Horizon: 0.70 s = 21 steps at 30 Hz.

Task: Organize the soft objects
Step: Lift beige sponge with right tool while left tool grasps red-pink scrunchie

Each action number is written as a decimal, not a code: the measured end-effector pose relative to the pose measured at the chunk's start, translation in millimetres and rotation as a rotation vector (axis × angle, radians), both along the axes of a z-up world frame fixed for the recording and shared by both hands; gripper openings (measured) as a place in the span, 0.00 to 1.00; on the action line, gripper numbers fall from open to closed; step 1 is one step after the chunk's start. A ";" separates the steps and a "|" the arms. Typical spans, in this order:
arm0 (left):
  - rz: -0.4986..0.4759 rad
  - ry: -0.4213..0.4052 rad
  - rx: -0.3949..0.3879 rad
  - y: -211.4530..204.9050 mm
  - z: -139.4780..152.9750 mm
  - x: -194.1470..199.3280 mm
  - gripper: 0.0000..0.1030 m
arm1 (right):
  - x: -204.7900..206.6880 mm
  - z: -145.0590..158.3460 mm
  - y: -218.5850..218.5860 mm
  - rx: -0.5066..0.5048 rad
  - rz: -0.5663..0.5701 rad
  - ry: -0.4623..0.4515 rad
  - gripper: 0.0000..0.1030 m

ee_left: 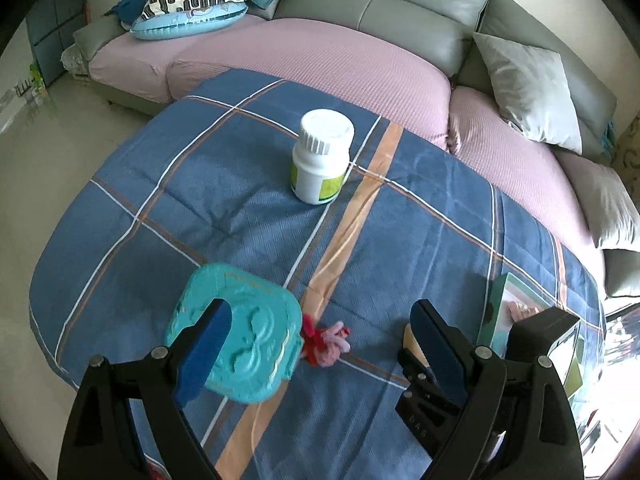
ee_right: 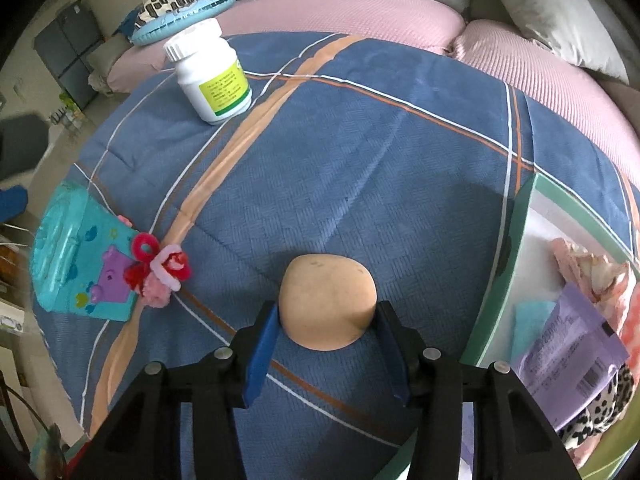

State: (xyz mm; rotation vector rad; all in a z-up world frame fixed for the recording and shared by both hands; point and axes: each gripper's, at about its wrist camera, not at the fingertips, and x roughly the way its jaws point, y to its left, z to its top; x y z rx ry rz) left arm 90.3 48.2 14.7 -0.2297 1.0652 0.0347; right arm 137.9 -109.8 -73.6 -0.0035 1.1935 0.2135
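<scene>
Blue plaid cloth (ee_right: 360, 152) covers the table before a grey sofa (ee_left: 400, 8). Green-rimmed box (ee_right: 500, 264) at right holds soft items. White bottle (ee_right: 212, 76) stands upright, far side. Right gripper (ee_right: 324, 344) clamps tan soft bun (ee_right: 328, 304); left gripper (ee_left: 320, 352) spread wide, empty, beside teal case (ee_left: 248, 344).

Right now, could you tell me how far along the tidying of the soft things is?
Partly done. The box at the right already holds cloth items and a purple packet. The right gripper is shut on a tan bun-shaped toy, above the blue cloth. The left gripper is open, near the teal pouch and the pink-red fluffy tangle, both outside the box.
</scene>
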 end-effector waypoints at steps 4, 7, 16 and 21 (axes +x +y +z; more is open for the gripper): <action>0.014 -0.001 -0.008 -3.0 -1.9 -9.7 0.88 | -6.6 9.4 -7.2 0.016 -0.012 -0.018 0.50; 0.013 -0.005 -0.005 -5.7 -0.7 -14.5 0.88 | -11.6 19.4 -11.7 0.014 -0.023 -0.040 0.50; -0.002 -0.005 -0.030 -8.1 -4.0 -27.8 0.79 | -28.9 46.8 -29.3 0.020 -0.062 -0.109 0.50; -0.012 0.009 -0.009 -10.6 -12.8 -34.0 0.75 | -36.6 53.3 -39.1 0.014 -0.086 -0.126 0.50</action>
